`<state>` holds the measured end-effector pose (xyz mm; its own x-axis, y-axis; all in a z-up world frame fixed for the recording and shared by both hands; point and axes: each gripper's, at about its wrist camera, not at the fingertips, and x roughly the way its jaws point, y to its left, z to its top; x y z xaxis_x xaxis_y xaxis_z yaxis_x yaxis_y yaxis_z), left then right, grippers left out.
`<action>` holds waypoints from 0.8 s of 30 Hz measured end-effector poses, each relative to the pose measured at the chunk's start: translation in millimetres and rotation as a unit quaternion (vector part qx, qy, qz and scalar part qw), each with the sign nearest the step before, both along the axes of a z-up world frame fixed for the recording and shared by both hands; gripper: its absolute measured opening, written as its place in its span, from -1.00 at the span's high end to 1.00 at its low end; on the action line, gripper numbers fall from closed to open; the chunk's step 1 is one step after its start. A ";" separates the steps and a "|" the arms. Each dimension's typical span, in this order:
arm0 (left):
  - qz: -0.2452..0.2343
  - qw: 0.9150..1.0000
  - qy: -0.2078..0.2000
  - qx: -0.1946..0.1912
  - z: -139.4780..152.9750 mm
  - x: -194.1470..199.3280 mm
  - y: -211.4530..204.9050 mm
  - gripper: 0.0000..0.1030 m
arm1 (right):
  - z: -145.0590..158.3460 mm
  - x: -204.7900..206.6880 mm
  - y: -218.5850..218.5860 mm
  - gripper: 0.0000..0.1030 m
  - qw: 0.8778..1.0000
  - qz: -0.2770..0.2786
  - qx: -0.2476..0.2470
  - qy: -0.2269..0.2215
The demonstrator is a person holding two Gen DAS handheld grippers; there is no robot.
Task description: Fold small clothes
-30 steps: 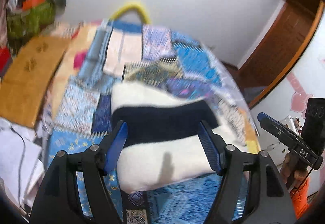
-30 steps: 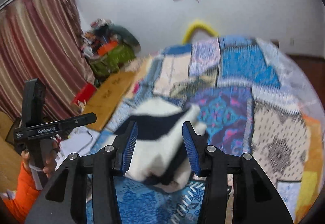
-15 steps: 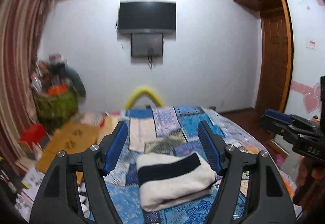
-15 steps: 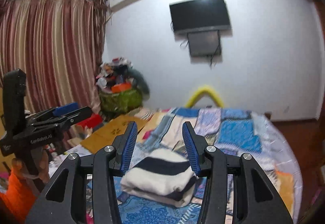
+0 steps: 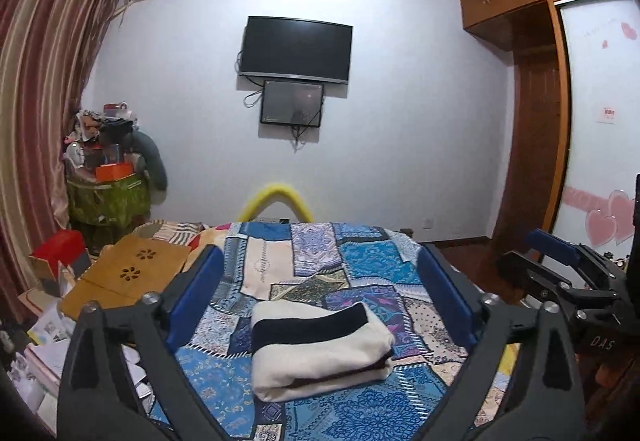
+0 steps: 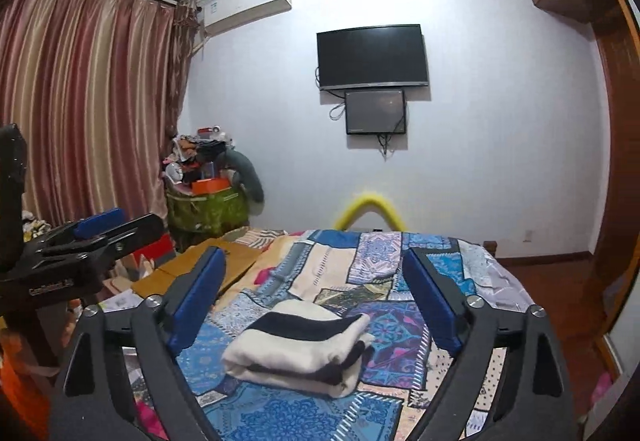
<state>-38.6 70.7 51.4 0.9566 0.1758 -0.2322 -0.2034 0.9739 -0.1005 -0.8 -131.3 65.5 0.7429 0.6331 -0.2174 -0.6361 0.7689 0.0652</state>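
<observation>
Both grippers have just backed up and away from the bed, and their jaws are swinging wide as I watch. The left gripper [image 5: 320, 297] has its blue pads spread far apart with nothing between them but air; the folded garment [image 5: 320, 353] lies ahead of it and lower, well clear of the fingertips. The right gripper [image 6: 316, 297] is the same, jaws opening and empty, with the cream-and-black bundle ahead and below.

That garment sits as a compact, layered rectangle on the patchwork quilt [image 5: 360, 265], untouched by either tool. To my eye the fold on this piece looks finished: the edges stack fairly neatly, though one corner on the right gripper's side bulges a little.

A second ago both wrist views were tipped steeply down, blurred, with the fabric filling the space between much narrower jaws, the right pair nearly on the cloth. Half a second ago the views had already levelled out to the wall and the television [image 5: 296, 49], but the jaws had not yet widened. Now they have, and each gripper shows at the edge of the other's view, level with it.
</observation>
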 end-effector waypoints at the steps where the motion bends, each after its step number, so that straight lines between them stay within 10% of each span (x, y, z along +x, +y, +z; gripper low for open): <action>1: 0.003 1.000 -0.001 0.000 -1.0 -1.5 -0.5 -0.97 | -0.2 0.8 0.6 -0.88 1.000 -0.004 -0.001 0.000; 24: 0.005 1.000 0.023 0.003 -18.4 1.7 -8.4 -0.99 | -8.8 -5.4 -6.6 -1.00 1.000 -0.022 0.001 0.019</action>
<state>-37.0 62.4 33.1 0.9428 0.1874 -0.2757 -0.2180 0.9723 -0.0848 -6.1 -137.9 56.7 0.7612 0.6005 -0.2447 -0.5990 0.7957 0.0894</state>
